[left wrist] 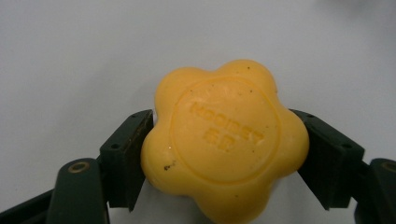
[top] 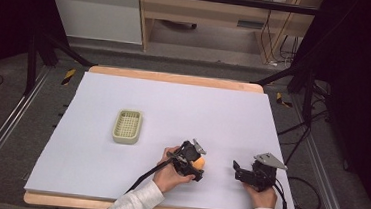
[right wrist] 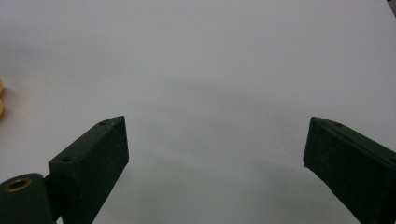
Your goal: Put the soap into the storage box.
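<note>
Table (top: pixel 117 179): one, a wooden top showing as a strip along its near and far edges.
White sheet (top: pixel 182 114): one, covering nearly the whole table (plain, no marks on it).
Hands: two, both coming in at the near edge; each wears a light sleeve and holds one gripper.
Basket (top: pixel 127 126): one, small, pale green, slotted floor, lying on the sheet left of centre and well apart from both grippers.
Grippers: two, black, each with a grey three-cornered plate on top and a cable trailing toward the near edge.
Soap (left wrist: pixel 224 140): one, yellow, flower-shaped with rounded lobes and raised lettering on its round face (the letters are too soft to read); it sits near the middle of the near half of the sheet, right of the basket.
Left gripper (top: pixel 195 164): jaws drawn in onto the soap; in the left gripper view one pad presses each side of it, so it is clamped. The soap lies close over the sheet; whether it rests on it I cannot tell.
Right gripper (top: pixel 241 170): well right of the soap, jaws spread wide apart in the right gripper view, with bare white sheet between them (nothing held, nothing touched). A sliver of yellow soap (right wrist: pixel 1 98) shows at the left edge of that view.
</note>
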The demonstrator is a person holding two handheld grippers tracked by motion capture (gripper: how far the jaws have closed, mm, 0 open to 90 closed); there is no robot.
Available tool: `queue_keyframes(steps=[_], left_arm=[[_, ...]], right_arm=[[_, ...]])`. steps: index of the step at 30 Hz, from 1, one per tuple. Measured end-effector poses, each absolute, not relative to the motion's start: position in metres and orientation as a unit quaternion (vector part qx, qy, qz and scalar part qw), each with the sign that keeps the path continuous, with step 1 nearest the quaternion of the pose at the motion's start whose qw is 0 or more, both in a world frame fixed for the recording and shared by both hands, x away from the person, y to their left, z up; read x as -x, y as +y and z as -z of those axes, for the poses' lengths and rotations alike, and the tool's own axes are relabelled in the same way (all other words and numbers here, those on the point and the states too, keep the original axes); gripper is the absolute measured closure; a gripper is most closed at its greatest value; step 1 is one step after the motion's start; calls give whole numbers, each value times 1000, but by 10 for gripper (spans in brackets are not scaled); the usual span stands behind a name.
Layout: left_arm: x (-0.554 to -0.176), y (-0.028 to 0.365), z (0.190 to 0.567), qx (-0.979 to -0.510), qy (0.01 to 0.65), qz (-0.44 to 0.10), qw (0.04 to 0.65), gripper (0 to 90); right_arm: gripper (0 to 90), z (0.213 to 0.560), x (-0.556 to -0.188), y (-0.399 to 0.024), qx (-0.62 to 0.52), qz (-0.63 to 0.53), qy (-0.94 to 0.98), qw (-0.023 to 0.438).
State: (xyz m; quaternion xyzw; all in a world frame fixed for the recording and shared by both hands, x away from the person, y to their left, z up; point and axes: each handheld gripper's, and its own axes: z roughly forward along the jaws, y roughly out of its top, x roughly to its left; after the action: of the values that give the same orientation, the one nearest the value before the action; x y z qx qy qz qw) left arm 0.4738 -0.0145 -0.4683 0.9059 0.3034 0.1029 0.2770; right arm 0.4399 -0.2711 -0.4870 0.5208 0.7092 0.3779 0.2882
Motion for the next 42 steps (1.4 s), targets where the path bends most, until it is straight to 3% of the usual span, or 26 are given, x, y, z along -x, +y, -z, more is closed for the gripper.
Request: queue_keyframes(steps=[21, 42], left_arm=[[-473, -8, 461, -902, 307, -105, 284, 253], [-477, 34, 432, -892, 320, -121, 297, 254]], right_arm=[[71, 487, -440, -271, -520, -380, 709, 287], [71, 487, -440, -271, -522, -379, 709, 285]])
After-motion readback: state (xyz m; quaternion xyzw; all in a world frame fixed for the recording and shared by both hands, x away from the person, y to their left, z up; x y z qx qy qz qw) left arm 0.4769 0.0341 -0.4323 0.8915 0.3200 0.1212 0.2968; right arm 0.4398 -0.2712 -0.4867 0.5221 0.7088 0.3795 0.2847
